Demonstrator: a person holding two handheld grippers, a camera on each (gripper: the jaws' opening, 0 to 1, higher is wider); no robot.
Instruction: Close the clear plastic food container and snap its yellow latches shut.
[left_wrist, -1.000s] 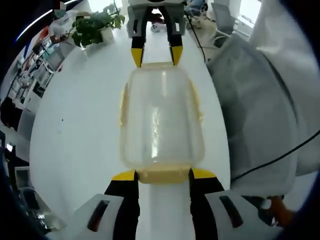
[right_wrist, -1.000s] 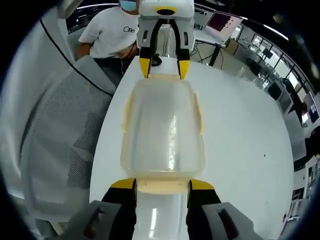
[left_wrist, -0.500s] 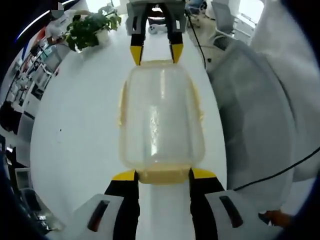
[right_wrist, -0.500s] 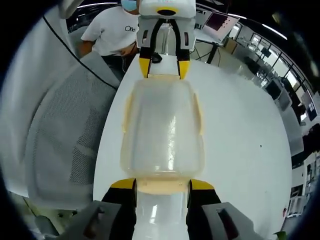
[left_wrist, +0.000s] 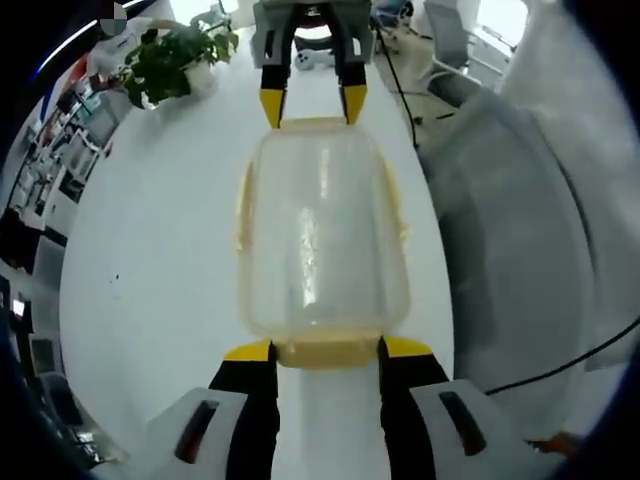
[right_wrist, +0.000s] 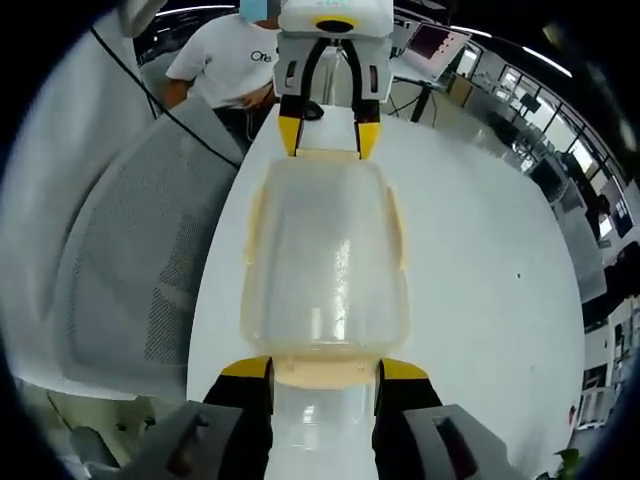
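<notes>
The clear plastic food container (left_wrist: 322, 230) lies lengthwise between my two grippers, its lid on and yellow latches along its sides. In the left gripper view my left gripper (left_wrist: 327, 350) holds the near yellow end latch (left_wrist: 327, 352) between its jaws. My right gripper (left_wrist: 312, 105) grips the far end. In the right gripper view the same container (right_wrist: 325, 250) runs from my right gripper (right_wrist: 325, 368), shut on the near yellow latch (right_wrist: 325, 372), to the left gripper (right_wrist: 328, 138) at the far end. The side latches (right_wrist: 255, 225) lie flat against the walls.
A white table (left_wrist: 150, 260) lies under the container. A potted plant (left_wrist: 170, 55) stands at its far left. A grey mesh chair (left_wrist: 510, 230) is beside the table, the same chair (right_wrist: 130, 270) on the other side view. A person in a white shirt (right_wrist: 225, 65) stands behind.
The background has slid a little behind the container in both views, so both hands have shifted together. The grip on both end latches looks the same.
</notes>
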